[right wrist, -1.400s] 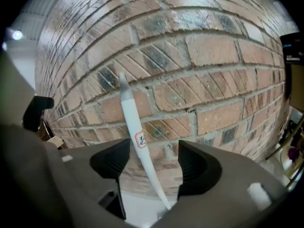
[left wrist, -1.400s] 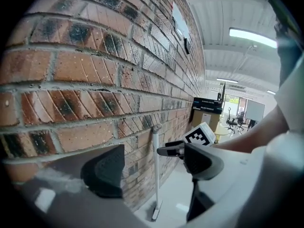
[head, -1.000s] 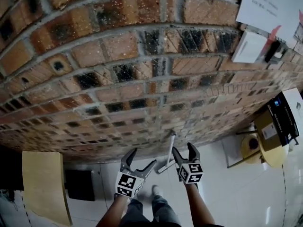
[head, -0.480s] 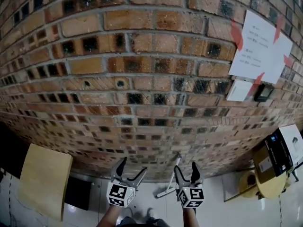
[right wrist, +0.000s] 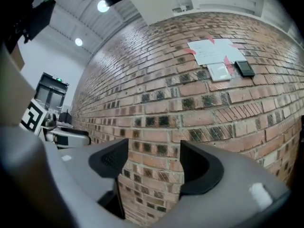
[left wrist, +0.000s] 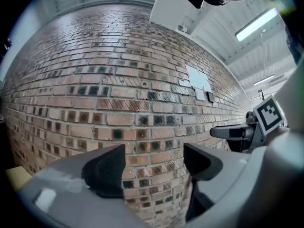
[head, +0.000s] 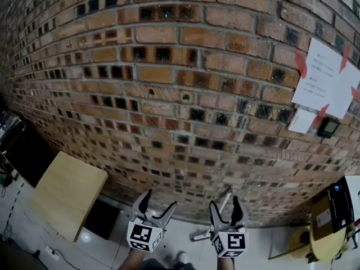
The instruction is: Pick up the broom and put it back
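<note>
The broom (head: 202,235) showed as a thin pale stick leaning upright against the foot of the brick wall (head: 169,94), its lower end resting on the light floor (head: 256,249) just beyond the two grippers, and neither of them touched it. The left hand-held gripper (head: 159,200) and the right hand-held gripper (head: 225,202) were both raised toward the wall with their jaws standing well apart, nothing but brick showing between the dark pads. A tan wooden bench (head: 67,193) stood to the left, and a taped paper sheet (head: 326,77) hung on the wall at the far right.
</note>
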Tool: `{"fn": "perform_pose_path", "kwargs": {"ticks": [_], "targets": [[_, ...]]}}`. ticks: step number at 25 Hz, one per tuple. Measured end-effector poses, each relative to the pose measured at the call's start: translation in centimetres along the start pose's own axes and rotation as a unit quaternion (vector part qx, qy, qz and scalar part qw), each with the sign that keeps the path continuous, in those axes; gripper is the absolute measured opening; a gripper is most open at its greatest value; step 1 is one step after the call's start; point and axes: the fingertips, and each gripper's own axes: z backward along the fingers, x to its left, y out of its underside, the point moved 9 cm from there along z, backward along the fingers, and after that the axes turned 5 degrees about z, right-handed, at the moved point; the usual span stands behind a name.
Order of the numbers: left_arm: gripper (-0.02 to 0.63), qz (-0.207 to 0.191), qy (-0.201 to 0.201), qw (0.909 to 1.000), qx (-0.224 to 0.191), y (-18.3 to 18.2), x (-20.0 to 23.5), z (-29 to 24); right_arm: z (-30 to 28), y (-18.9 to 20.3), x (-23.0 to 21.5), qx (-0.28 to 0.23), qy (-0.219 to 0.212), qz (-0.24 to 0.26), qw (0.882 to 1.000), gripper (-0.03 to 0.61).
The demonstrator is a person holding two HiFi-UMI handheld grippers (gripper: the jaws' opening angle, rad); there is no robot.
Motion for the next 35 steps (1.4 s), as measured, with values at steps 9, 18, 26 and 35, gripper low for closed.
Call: {"fn": "perform_pose_path", "kwargs": {"ticks": [9, 18, 26, 35], "targets": [[0.379, -0.002, 0.019, 0.9998, -0.004, -0.3, -0.4, 7.8, 6.7, -0.5, 6.2, 0.014, 0.028, -0.021, 0.999, 0.334], [0.379, 0.016, 0.047, 0.9987, 0.005, 1.9, -1.5, 19.6, 17.5, -0.3, 15.8, 0.051, 0.056, -0.024, 0.997, 0.35], [0.377, -0.004, 0.039, 0.999, -0.023, -0.4, -3.1, 23.2, 20.1, -2.6, 15.6, 0.037, 0.064, -0.009, 0.997, 0.376], [0.347, 0.012, -0.024, 0.9984, -0.051, -2.5, -5.2, 23.3, 19.5, -4.9, 13.4, 0.034, 0.039, 0.027, 0.998, 0.383]]}}
